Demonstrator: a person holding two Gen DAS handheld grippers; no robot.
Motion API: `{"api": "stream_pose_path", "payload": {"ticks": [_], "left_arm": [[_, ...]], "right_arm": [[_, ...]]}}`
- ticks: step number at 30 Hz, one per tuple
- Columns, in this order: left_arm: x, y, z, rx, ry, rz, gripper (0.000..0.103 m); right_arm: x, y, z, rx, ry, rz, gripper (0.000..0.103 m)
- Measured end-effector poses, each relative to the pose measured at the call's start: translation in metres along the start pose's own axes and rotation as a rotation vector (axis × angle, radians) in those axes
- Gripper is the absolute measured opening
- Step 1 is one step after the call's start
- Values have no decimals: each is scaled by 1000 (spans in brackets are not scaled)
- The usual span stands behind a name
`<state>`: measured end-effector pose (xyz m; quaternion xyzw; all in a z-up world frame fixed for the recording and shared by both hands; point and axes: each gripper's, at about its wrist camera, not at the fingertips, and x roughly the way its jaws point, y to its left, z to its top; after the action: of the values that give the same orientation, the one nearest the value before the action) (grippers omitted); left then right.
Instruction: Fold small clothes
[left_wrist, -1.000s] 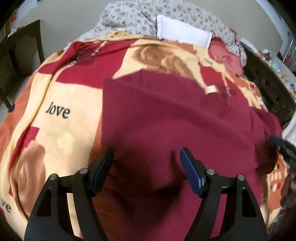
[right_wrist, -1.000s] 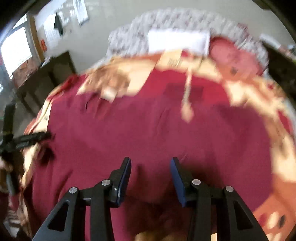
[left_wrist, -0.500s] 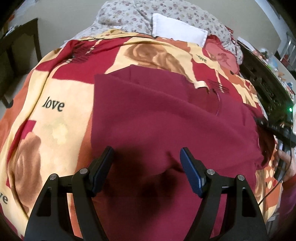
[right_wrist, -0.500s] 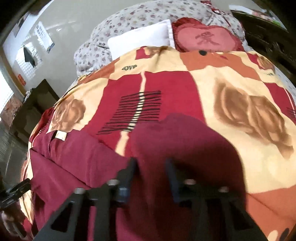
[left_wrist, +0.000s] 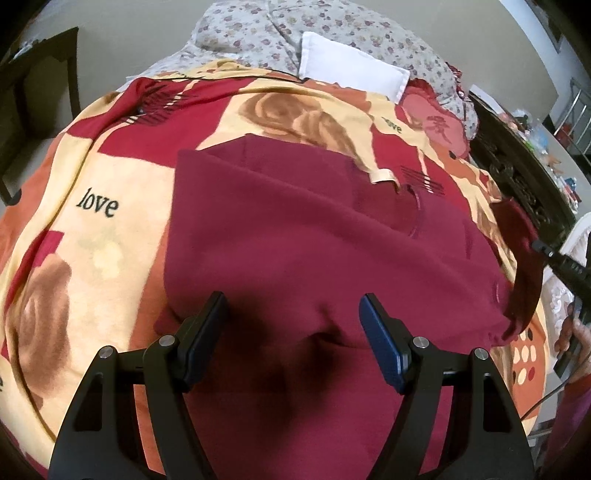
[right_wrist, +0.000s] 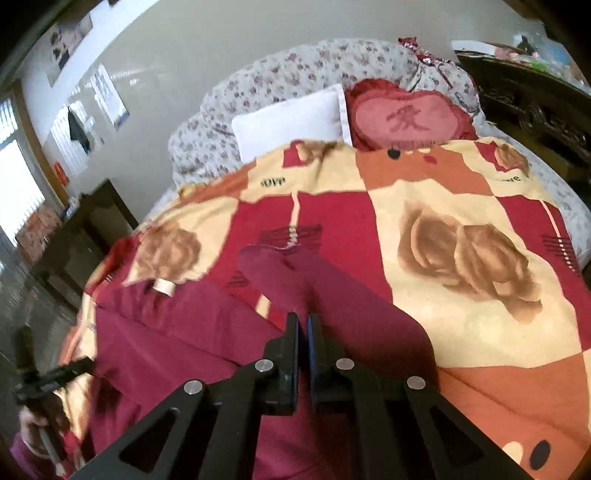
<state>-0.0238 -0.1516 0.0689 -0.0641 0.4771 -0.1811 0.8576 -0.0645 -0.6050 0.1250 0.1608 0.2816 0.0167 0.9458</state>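
A maroon shirt (left_wrist: 314, 236) lies spread on the patterned bed cover, a cream neck label (left_wrist: 382, 176) at its far edge. My left gripper (left_wrist: 291, 321) is open and empty, hovering just above the shirt's near part. My right gripper (right_wrist: 303, 325) is shut on the shirt's sleeve (right_wrist: 291, 273), which runs forward from the jaws across the cover. The shirt's body (right_wrist: 166, 332) lies to the left in the right wrist view. The right gripper also shows at the right edge of the left wrist view (left_wrist: 561, 258), with the sleeve (left_wrist: 524, 266) lifted beside it.
The bed cover (left_wrist: 92, 236) has red, cream and rose blocks. A white pillow (left_wrist: 351, 74), a red heart cushion (right_wrist: 406, 118) and a floral quilt (right_wrist: 295, 74) lie at the head. Dark wooden furniture stands on the right (left_wrist: 524, 177) and left (right_wrist: 74, 236).
My right gripper has closed on the sleeve and swung right, away from the shirt's body. My left gripper stays open over the shirt, shifted slightly.
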Motion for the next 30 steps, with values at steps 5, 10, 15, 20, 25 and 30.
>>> {"api": "stream_pose_path", "payload": {"ticks": [5, 10, 15, 20, 25, 30], "left_arm": [[-3, -1, 2, -3, -11, -3, 74], [-17, 3, 7, -35, -54, -23, 74], [-51, 20, 15, -60, -148, -12, 74], [-81, 54, 17, -108, -226, 55, 74], [-75, 71, 17, -118, -191, 87, 74], [-55, 64, 14, -62, -153, 30, 74]], "right_arm": [[-35, 16, 6, 55, -59, 217, 4], [-49, 76, 16, -14, -38, 507, 4], [-15, 157, 20, -120, 102, 743, 4], [86, 229, 12, -198, 336, 773, 4], [168, 263, 0, -273, 359, 475, 7], [136, 243, -6, -225, 306, 516, 47]]}}
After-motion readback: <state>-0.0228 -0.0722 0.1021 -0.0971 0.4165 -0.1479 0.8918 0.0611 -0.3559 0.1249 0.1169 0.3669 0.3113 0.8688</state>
